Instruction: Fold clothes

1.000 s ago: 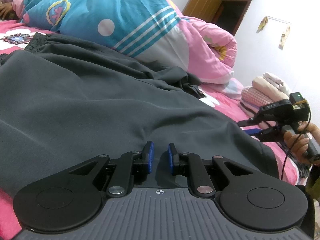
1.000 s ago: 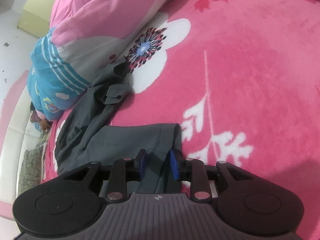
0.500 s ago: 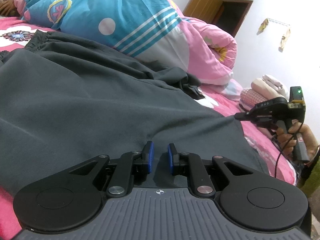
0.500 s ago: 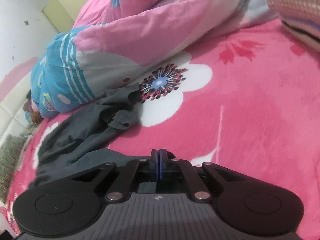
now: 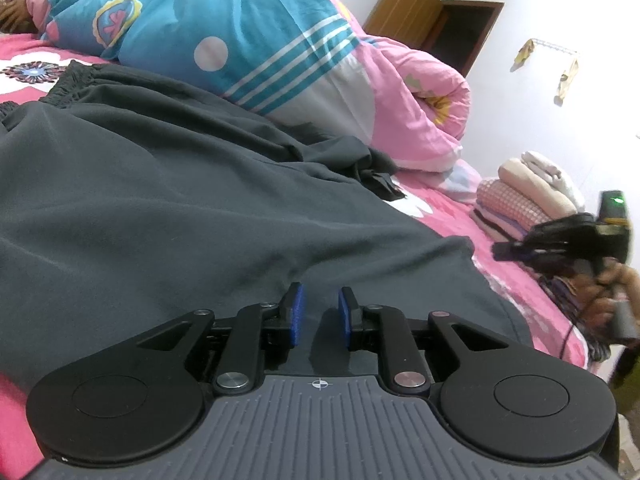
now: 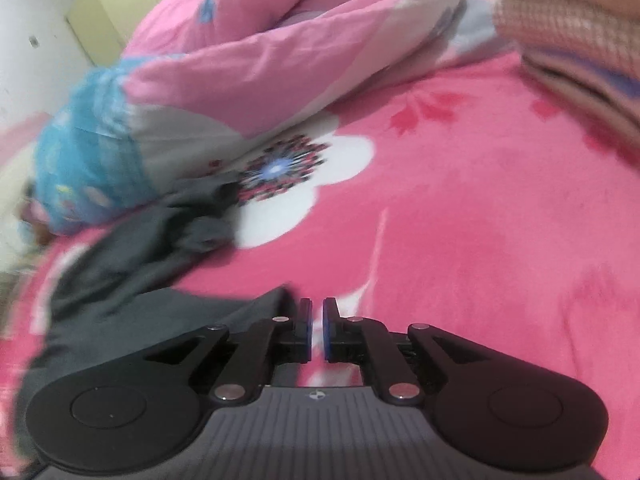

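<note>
Now the dark grey garment [image 5: 208, 200] lies spread over the pink flowered bed [image 6: 460, 220], its gathered waistband at the far left and its near hem under the left gripper [image 5: 319, 312]. That gripper's blue pads stand a little apart with grey cloth showing between them, and the jaws have just eased wider; whether the pads press the cloth cannot be told. To the garment's far side a rolled blue and pink quilt [image 5: 260, 40] crowds its long edge, while bare blanket lies open beyond its right edge. The left view alone shows the right gripper [image 5: 516, 250] from outside, blurred, clear of the cloth, near a stack of folded laundry [image 5: 528, 200]. The right view alone shows that gripper's [image 6: 318, 328] pads with a narrow gap, just reopened, nothing between them, the garment's corner just left of them, open pink bed ahead.
</note>
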{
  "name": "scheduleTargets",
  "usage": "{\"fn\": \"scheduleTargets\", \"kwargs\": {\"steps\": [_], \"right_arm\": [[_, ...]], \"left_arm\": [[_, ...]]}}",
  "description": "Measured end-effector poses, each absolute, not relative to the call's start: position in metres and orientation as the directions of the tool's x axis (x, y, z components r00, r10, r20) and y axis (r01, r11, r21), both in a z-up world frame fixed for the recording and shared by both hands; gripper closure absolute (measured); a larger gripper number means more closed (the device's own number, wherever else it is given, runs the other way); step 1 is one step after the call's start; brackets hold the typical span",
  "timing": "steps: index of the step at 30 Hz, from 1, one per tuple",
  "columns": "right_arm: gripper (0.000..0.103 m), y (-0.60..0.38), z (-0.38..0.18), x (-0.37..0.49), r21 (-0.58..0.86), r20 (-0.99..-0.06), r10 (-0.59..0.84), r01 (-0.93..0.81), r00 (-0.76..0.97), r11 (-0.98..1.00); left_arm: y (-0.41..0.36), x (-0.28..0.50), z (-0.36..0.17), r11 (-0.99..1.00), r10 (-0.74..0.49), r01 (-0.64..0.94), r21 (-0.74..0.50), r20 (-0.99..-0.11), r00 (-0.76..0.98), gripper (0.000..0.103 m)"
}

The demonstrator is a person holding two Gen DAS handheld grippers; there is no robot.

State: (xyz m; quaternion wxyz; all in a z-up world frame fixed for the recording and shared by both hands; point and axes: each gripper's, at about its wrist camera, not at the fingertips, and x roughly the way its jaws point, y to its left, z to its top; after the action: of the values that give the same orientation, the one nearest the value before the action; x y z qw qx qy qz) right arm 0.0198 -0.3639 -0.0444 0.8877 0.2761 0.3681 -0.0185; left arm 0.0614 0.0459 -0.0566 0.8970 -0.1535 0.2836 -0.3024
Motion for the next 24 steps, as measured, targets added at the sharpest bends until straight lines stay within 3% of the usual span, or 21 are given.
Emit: {"fn": "scheduleTargets", "kwargs": {"steps": [2, 4, 10, 12, 13, 14, 24], "right_arm": [[0.074, -0.357, -0.041, 0.006, 0.539, -0.655, 0.255, 0.204, 0.711, 0.818], [0.067, -0.349, -0.041, -0.006, 0.58, -0.652, 0.321, 0.18, 0.686, 0.795], [0.067, -0.315, -0.055, -0.025, 0.479, -0.715, 0.292, 0.141, 0.635, 0.866], [0.074, -0.306, -0.059, -0.031, 0.437, -0.724, 0.264, 0.128, 0.637, 0.89], [0.093, -0.304, -0.058, -0.035, 0.425, -0.723, 0.255, 0.122, 0.642, 0.897], [0.103, -0.302, -0.057, -0.04, 0.415, -0.72, 0.248, 0.117, 0.648, 0.902], [0.103, -0.305, -0.058, -0.076, 0.424, -0.699, 0.198, 0.176, 0.687, 0.888]], "left_arm": [[0.046, 0.061, -0.056, 0.768, -0.631, 0.457, -0.448, -0.414, 0.656, 0.083], [0.046, 0.06, -0.056, 0.767, -0.633, 0.458, -0.45, -0.412, 0.655, 0.083], [0.047, 0.057, -0.055, 0.767, -0.633, 0.46, -0.448, -0.408, 0.658, 0.082], [0.047, 0.057, -0.056, 0.769, -0.632, 0.463, -0.442, -0.413, 0.656, 0.082], [0.047, 0.056, -0.056, 0.769, -0.632, 0.463, -0.441, -0.412, 0.656, 0.082], [0.048, 0.056, -0.055, 0.767, -0.634, 0.463, -0.445, -0.411, 0.656, 0.082], [0.05, 0.056, -0.055, 0.754, -0.648, 0.467, -0.462, -0.405, 0.645, 0.082]]}}
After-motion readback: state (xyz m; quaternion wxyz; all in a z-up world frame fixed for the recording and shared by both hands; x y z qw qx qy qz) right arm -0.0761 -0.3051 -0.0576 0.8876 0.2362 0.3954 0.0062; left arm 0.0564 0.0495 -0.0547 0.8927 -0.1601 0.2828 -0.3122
